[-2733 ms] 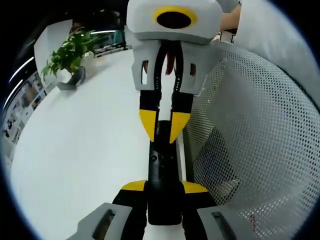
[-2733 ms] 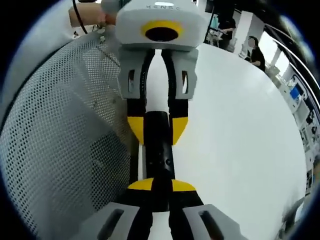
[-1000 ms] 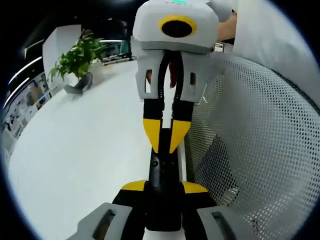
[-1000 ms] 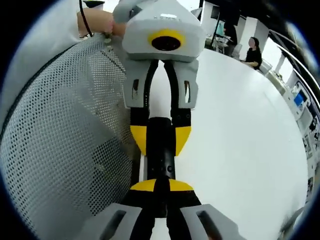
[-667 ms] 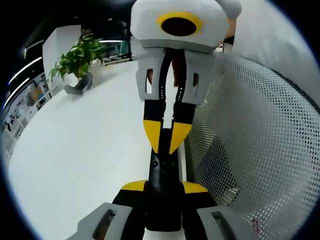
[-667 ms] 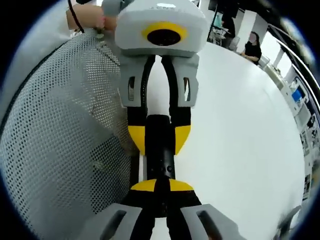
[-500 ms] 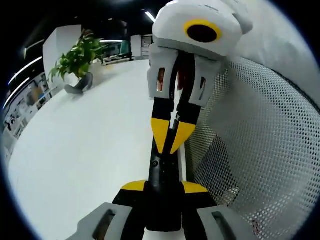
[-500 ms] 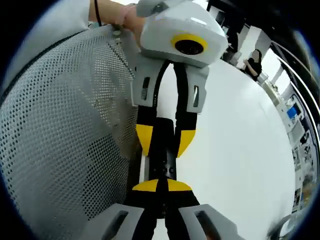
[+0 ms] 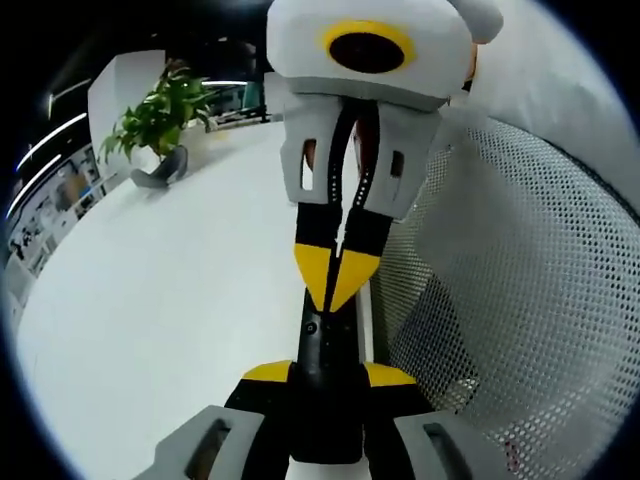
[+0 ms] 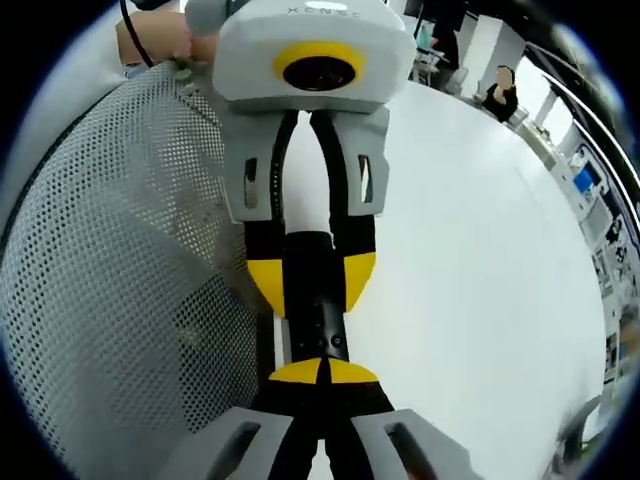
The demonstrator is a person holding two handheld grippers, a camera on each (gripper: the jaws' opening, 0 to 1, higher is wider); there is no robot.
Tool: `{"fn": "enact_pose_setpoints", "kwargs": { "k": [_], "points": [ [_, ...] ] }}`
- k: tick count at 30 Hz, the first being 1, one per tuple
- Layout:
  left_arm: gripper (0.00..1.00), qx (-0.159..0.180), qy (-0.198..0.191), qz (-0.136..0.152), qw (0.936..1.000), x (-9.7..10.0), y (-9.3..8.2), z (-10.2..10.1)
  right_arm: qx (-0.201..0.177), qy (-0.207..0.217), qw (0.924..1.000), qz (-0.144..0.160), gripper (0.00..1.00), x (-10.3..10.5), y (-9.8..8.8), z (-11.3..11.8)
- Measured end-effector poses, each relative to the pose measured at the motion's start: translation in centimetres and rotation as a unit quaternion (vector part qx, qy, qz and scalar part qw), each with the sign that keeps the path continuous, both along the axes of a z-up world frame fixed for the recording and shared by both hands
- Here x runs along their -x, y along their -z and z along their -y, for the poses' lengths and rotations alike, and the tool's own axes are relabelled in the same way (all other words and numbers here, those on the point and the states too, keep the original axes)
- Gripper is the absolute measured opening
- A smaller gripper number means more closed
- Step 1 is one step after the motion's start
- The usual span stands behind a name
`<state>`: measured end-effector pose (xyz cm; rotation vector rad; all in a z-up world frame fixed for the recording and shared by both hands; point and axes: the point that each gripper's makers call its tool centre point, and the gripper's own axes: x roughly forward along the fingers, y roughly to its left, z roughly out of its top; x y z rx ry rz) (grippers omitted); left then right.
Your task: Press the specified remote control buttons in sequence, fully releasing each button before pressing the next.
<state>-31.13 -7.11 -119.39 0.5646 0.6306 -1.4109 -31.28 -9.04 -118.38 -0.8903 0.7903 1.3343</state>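
In the left gripper view my left gripper (image 9: 328,376) is shut on the near end of a slim black remote control (image 9: 322,340), which points away from me. My right gripper (image 9: 337,285) comes down from the top, its yellow tips pressed together and resting on the remote's upper face. In the right gripper view my right gripper (image 10: 323,373) is shut, its tips meeting on the remote control (image 10: 318,322). Beyond it my left gripper (image 10: 312,282) clamps the remote from both sides.
A white mesh basket (image 9: 500,300) stands close beside the remote; it also curves up on the left in the right gripper view (image 10: 120,300). The white table (image 9: 160,300) stretches out to a potted plant (image 9: 150,120). A seated person (image 10: 495,100) is at the table's far side.
My right gripper's tips, slightly apart 2.7 s ago, are now together. It tilted sideways half a second ago and stands straight over the remote again. The left gripper's hold is unchanged.
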Motion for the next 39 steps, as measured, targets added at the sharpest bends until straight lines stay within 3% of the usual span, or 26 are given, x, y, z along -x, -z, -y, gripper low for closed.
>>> {"fn": "enact_pose_setpoints", "kwargs": {
  "k": [4,9,20,23,26,30,39],
  "points": [
    [0.24,0.002,-0.001,0.0,1.0,0.0,0.0,0.0,-0.004,-0.01,0.9999,0.008,0.0,-0.1,-0.1,0.0],
    [0.24,0.006,-0.006,0.0,1.0,-0.1,0.0,0.0,-0.046,0.05,0.9968,-0.041,0.0,-0.3,-0.4,-0.1],
    [0.24,0.008,-0.004,0.001,1.0,-0.1,0.0,0.0,-0.001,0.002,0.9997,-0.023,0.0,-0.3,0.0,-0.4],
    [0.24,0.008,-0.003,0.001,1.0,-0.1,0.0,0.0,0.015,-0.044,0.9987,0.022,0.0,-0.3,0.0,-0.3],
    [0.24,0.007,-0.004,0.001,1.0,-0.1,0.0,0.0,-0.01,0.008,0.9996,-0.024,0.0,-0.3,0.0,-0.2],
    [0.24,0.012,-0.006,0.0,0.9999,-0.1,-0.1,-0.1,-0.034,0.02,0.9982,-0.044,0.0,-0.3,-0.2,0.0],
    [0.24,0.011,-0.005,0.001,0.9999,-0.1,-0.1,0.0,-0.017,0.011,0.999,-0.04,0.0,-0.1,-0.1,0.7]
  ]
}}
